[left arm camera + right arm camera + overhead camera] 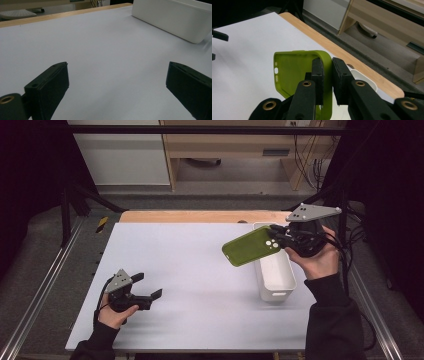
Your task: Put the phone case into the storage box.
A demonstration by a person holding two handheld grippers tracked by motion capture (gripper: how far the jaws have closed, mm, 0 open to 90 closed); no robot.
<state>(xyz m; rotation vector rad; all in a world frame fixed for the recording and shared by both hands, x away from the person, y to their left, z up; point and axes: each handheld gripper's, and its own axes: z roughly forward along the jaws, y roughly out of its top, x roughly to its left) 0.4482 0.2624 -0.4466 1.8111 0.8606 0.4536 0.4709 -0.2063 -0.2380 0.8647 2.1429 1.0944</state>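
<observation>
The pale matte table [200,270] lies wide and smooth with a wooden strip along its far edge, and on its right side stands the long white plastic bin [274,279], glossy, straight-walled, round-cornered, looking bare inside, so by my reading the drop-off is not yet done. Over the bin's near-left rim the right gripper [278,238] holds the olive-green phone case [251,246] in the air, jaws clamped on one thin, flexible-looking side wall; the left gripper [148,287] waits low at the table's near-left, jaws wide apart on nothing
</observation>
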